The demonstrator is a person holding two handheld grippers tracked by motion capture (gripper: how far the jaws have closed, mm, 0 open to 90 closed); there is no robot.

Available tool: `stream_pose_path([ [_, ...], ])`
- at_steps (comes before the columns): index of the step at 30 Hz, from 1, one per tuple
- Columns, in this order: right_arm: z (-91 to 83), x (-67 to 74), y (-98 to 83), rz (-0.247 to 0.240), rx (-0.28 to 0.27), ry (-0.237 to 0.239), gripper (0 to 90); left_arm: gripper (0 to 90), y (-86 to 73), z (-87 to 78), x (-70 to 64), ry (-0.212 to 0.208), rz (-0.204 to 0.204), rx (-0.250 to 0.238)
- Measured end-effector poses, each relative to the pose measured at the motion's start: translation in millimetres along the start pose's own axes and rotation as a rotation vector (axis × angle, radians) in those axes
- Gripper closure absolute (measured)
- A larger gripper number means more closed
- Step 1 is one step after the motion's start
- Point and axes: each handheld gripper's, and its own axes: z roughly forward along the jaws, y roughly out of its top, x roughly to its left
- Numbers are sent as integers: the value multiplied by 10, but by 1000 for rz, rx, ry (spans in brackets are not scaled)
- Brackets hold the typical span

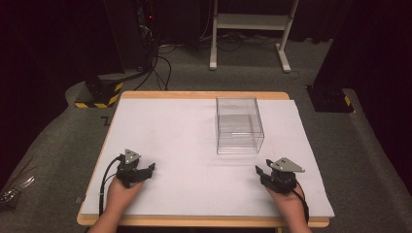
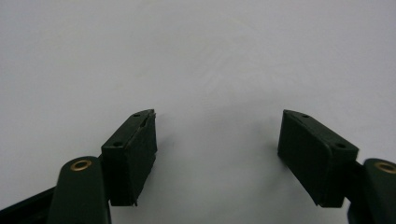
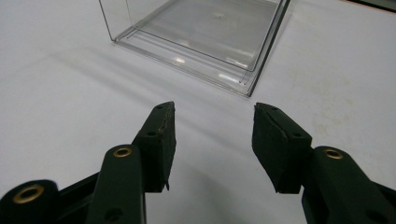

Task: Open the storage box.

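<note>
clear box [image 1: 239, 125] upper right of centre on white table [image 1: 184, 145], empty, upright | likely light, stiff, slick, crack-prone; best taken by one thin wall at the rim | right tongs [image 1: 261, 172] lower right, apart, empty, aimed at box corner | left tongs [image 1: 148, 169] lower left, apart, empty, well apart from box

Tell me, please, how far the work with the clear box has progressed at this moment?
It looks barely started. Done: nothing visible; the clear box stands untouched on the white table. In hand: nothing; the left gripper and right gripper rest near the front edge, fingers apart with nothing between them, and the right one faces the box. Left: reaching and handling the box.
</note>
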Motion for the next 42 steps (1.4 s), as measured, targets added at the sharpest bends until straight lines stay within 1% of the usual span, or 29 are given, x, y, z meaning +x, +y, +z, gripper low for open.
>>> stream_pose_path([
  [2, -1, -8, 48, 13, -13, 16, 505, 285, 0, 0, 1, -1, 0, 0],
  [4, -1, -5, 61, 15, -13, 19, 506, 287, 0, 2, -1, -3, -5, -3],
  [5, 4, -5, 99, 13, -14, 24, 506, 289, -1, 2, -1, -4, -5, -3],
  [8, 2, 7, 131, 13, -15, 24, 507, 290, -1, 2, 0, -4, -4, -3],
  [9, 3, 24, 173, 11, -18, 26, 507, 290, -1, 1, 0, -4, -3, -3],
  [16, 9, 67, 286, 2, -26, 37, 527, 292, -1, 1, 0, -5, -3, -3],
  [17, 9, 78, 303, 11, -24, 39, 527, 292, -1, 1, 0, -5, -3, -3],
  [18, 14, 84, 339, 8, -26, 42, 527, 292, -1, 1, 0, -5, -3, -3],
  [21, 15, 95, 369, 10, -26, 46, 528, 292, -1, 1, 0, -5, -3, -3],
  [30, 54, 116, 509, 3, -44, 81, 486, 292, -1, 2, 0, -5, -3, -3],
  [33, 84, 106, 552, 2, -58, 92, 466, 292, -1, 2, 0, -5, -3, -4],
  [36, 137, 88, 588, 20, -65, 97, 449, 293, -1, 2, 1, -6, -3, -4],
  [39, 172, 70, 607, 32, -72, 104, 446, 293, -1, 1, 0, -5, -3, -3],
  [40, 217, 49, 624, 43, -80, 111, 451, 293, 0, 1, 1, -5, -1, -4],
  [42, 243, 35, 628, 44, -84, 114, 464, 293, -1, 2, 0, -5, -3, -4],
])
